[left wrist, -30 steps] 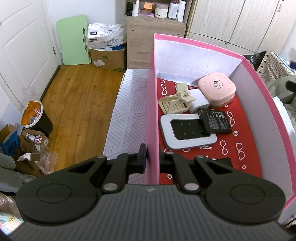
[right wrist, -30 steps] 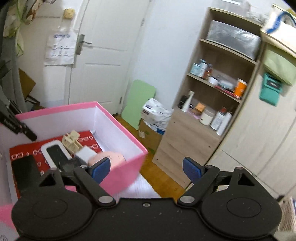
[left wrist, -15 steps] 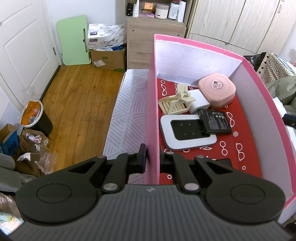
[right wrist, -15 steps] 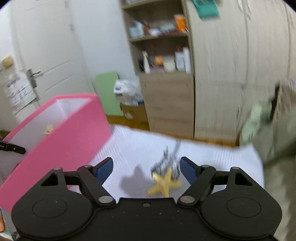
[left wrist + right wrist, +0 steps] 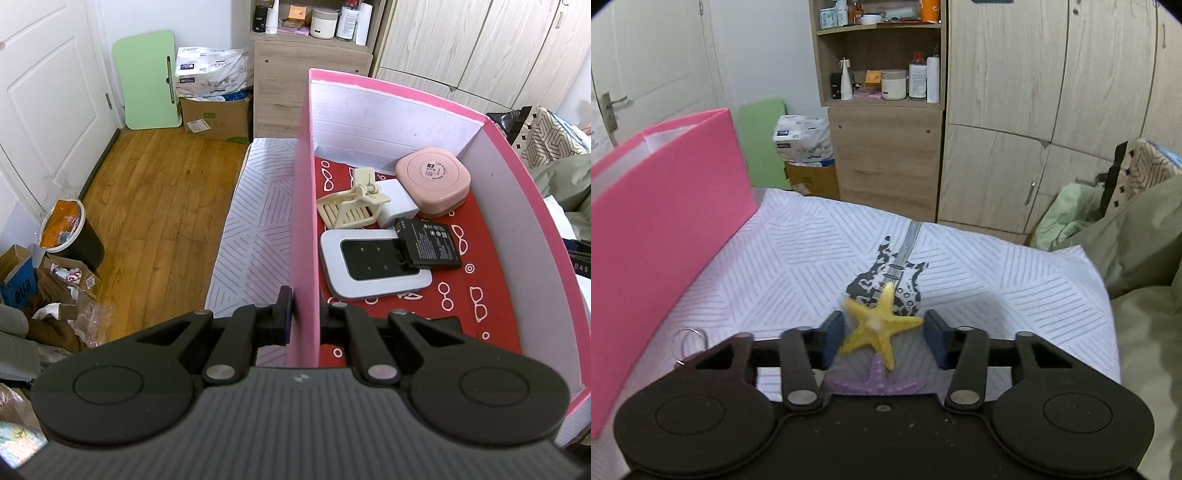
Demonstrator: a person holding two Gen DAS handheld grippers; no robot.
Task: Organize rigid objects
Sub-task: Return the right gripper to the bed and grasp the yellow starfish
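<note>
My left gripper (image 5: 304, 314) is shut on the near left wall of the pink box (image 5: 304, 221). On the box's red floor lie a pink round case (image 5: 432, 177), a white charger (image 5: 397, 203), a cream clip (image 5: 351, 206), a white device (image 5: 373, 266) and a black battery (image 5: 428, 243). My right gripper (image 5: 884, 332) is low over the bed, jaws closing around a yellow starfish (image 5: 877, 325); the pads are at its arm tips, with no firm press visible. A purple starfish (image 5: 875, 380) lies just below it, and a black-and-white guitar-shaped piece (image 5: 886, 273) lies beyond.
The pink box (image 5: 657, 221) stands left of the right gripper on the striped white sheet (image 5: 798, 258). A key ring (image 5: 689, 338) lies near its wall. Olive bedding (image 5: 1145, 258) rises at the right. A wooden shelf cabinet (image 5: 886, 147) and wardrobe stand behind; a bin (image 5: 70, 236) is on the floor.
The right gripper swung away from the box, dropped to the sheet and narrowed its jaws around the yellow starfish. The left gripper kept its hold on the box wall.
</note>
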